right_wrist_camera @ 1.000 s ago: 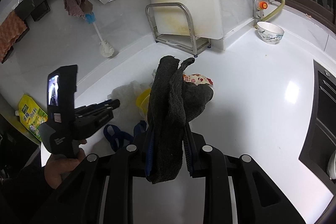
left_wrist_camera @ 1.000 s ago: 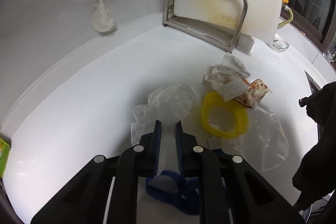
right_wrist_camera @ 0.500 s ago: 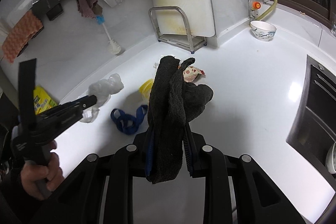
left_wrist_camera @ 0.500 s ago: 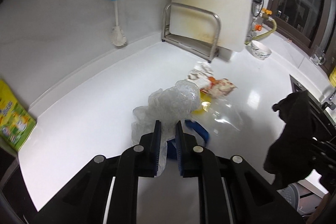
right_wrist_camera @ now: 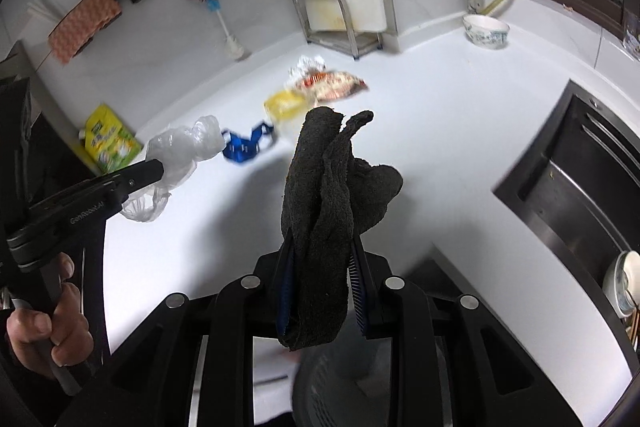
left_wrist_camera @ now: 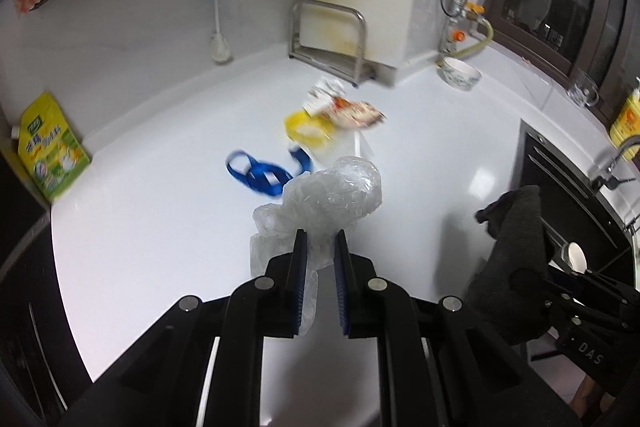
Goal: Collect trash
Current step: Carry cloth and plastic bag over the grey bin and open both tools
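Observation:
My left gripper (left_wrist_camera: 320,241) is shut on a crumpled clear plastic bag (left_wrist_camera: 326,201) and holds it above the white counter (left_wrist_camera: 160,227); the bag also shows in the right wrist view (right_wrist_camera: 182,149). My right gripper (right_wrist_camera: 322,255) is shut on a dark grey rag (right_wrist_camera: 332,187) held up over the counter's front edge. On the counter lie a blue strap (left_wrist_camera: 260,175), a yellow ring (left_wrist_camera: 308,131), a red-and-white snack wrapper (left_wrist_camera: 356,113) and crumpled paper (left_wrist_camera: 322,93).
A metal rack (left_wrist_camera: 328,39) with a cutting board stands at the back wall, a brush (left_wrist_camera: 219,47) to its left. A yellow-green pouch (left_wrist_camera: 52,147) leans at far left. A bowl (left_wrist_camera: 460,73) sits back right. A dark sink (right_wrist_camera: 580,187) lies right. A grey bin (right_wrist_camera: 340,387) shows below my right gripper.
My left gripper has lifted the plastic bag off the counter and drawn back, baring the blue strap. My right gripper has drawn back too, with the rag held the same way.

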Action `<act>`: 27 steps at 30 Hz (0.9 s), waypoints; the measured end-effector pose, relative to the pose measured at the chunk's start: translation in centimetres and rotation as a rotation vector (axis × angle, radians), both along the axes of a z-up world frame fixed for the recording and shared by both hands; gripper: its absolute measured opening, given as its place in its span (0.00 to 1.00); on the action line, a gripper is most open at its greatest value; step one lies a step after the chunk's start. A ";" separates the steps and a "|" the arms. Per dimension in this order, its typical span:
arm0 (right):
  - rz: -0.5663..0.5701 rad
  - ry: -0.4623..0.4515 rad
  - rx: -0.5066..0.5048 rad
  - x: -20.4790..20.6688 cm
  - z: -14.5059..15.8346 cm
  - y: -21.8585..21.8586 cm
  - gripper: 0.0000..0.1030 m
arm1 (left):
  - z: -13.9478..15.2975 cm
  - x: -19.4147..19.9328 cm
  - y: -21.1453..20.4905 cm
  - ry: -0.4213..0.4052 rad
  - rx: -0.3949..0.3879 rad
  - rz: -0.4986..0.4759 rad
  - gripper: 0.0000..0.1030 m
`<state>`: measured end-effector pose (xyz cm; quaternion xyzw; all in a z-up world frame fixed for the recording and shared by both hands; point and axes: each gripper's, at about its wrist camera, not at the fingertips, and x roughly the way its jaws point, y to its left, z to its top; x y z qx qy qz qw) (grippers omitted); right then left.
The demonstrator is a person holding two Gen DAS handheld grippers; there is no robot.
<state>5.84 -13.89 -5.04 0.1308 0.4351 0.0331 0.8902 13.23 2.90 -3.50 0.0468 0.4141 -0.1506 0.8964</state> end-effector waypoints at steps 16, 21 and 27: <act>0.038 0.118 0.021 -9.3 -5.3 -7.1 0.23 | -5.2 -11.5 -7.6 0.118 0.018 -0.031 0.14; 0.064 0.169 0.005 -10.7 -7.6 -7.6 0.23 | -8.1 -12.7 -9.1 0.185 0.034 -0.043 0.14; 0.092 0.238 0.025 -11.2 -10.7 -7.6 0.23 | -11.2 -13.7 -10.1 0.247 0.072 -0.055 0.14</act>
